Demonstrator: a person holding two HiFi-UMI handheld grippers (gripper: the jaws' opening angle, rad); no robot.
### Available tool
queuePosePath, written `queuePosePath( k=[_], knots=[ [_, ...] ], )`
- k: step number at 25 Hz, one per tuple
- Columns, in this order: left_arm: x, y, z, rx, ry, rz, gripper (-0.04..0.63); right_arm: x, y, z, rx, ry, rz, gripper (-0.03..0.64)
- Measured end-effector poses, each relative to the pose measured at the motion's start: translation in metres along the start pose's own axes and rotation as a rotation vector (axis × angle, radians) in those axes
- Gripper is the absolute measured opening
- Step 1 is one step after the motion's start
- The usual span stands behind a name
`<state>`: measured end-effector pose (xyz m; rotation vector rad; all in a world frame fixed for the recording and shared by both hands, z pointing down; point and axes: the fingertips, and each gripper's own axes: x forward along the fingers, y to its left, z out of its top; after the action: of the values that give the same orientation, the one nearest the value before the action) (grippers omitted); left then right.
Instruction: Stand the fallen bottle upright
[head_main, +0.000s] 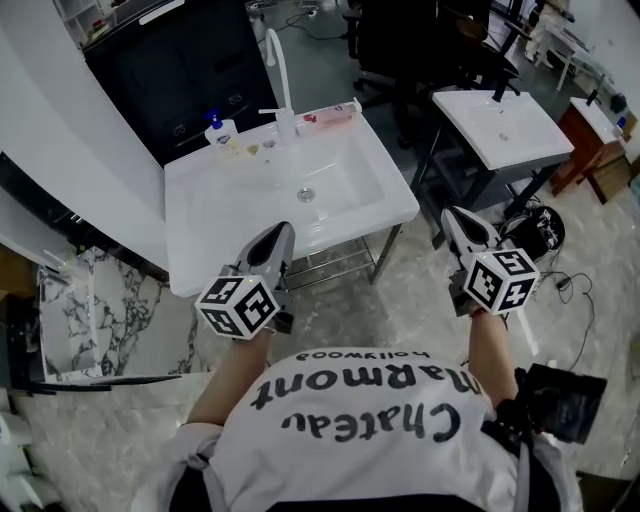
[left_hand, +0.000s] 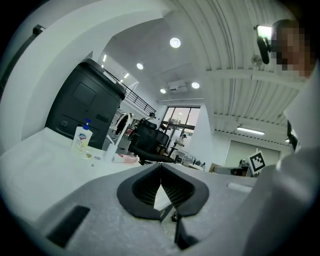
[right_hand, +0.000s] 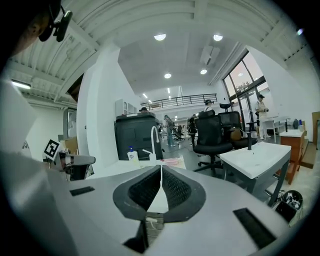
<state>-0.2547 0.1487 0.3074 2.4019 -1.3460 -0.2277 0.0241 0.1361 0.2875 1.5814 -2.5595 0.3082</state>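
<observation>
A white soap bottle (head_main: 218, 132) with a blue pump stands upright at the back left corner of the white sink (head_main: 200, 205), next to the tall faucet (head_main: 278, 70). It also shows far off as the bottle (left_hand: 81, 138) in the left gripper view and the bottle (right_hand: 132, 155) in the right gripper view. My left gripper (head_main: 280, 232) hovers over the sink's front edge, shut and empty (left_hand: 160, 167). To the right of the sink, over the floor, my right gripper (head_main: 452, 215) is shut on nothing (right_hand: 161, 167). Both are well apart from the bottle.
A pink item (head_main: 330, 118) lies at the sink's back right. A second white sink (head_main: 500, 125) stands to the right, with a black office chair (head_main: 400, 50) behind. A black cabinet (head_main: 190, 60) is behind the sink, a marble counter (head_main: 90, 300) at left, cables (head_main: 560, 285) on the floor.
</observation>
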Motion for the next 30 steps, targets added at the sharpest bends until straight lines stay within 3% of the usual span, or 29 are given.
queuePosePath(
  k=[7,16,22,30],
  knots=[
    [0.042,0.010,-0.021,-0.014,0.059,0.025,0.015,0.035,-0.043,-0.021,0.068,0.047,-0.007,0.017],
    [0.091,0.025,-0.027,-0.020,0.102,0.022,0.015,0.078,-0.067,-0.037,0.143,0.078,0.007,0.017],
    [0.162,0.045,-0.026,-0.036,0.142,-0.011,0.015,0.125,-0.107,-0.026,0.191,0.080,-0.017,0.017],
    [0.270,0.058,0.007,0.000,0.175,-0.106,0.015,0.189,-0.160,0.002,0.223,0.071,-0.062,0.017]
  ],
)
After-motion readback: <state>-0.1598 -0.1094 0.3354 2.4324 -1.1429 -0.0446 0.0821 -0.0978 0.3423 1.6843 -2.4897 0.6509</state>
